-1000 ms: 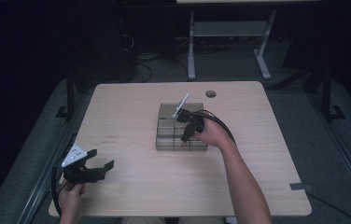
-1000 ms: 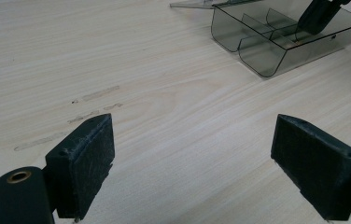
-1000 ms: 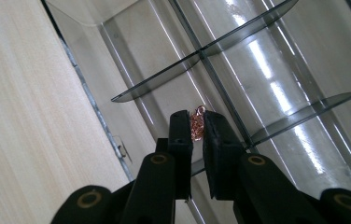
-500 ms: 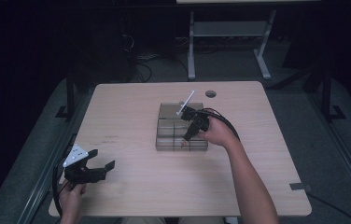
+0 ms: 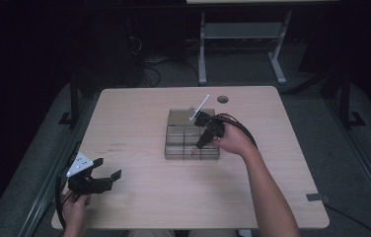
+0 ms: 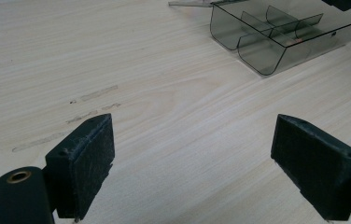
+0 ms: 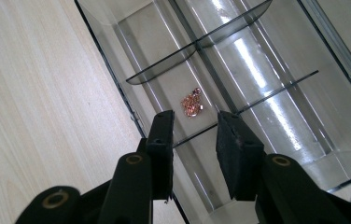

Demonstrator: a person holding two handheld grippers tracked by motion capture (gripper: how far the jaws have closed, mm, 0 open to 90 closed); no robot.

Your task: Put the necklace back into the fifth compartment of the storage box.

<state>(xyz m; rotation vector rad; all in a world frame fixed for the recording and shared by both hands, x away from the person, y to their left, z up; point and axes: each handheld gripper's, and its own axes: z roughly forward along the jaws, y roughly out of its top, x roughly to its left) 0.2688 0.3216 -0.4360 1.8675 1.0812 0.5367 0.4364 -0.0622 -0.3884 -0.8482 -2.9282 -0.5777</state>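
A smoky clear compartment box (image 5: 192, 154) (image 6: 281, 46) (image 7: 197, 46) stands at the middle of the table. A small rose-gold trinket (image 7: 192, 102) (image 5: 192, 152) lies on the floor of one near compartment. My right gripper (image 5: 201, 143) (image 7: 194, 122) hovers over that compartment and points down at the trinket. Its jaws have just been opening, they are apart now, and nothing is between them. My left gripper (image 5: 109, 177) (image 6: 192, 140) is open wide, held low over bare wood at the table's front left, far from the box.
The box's flat far section (image 5: 191, 117) lies toward the back of the table. A round grommet hole (image 5: 222, 99) sits behind it. A strip of dark tape (image 5: 316, 197) marks the front right corner. Faint scuff marks (image 6: 94, 93) show on the wood.
The right gripper has lifted a little over the box and its jaws have spread apart. The left gripper has stayed where it was.
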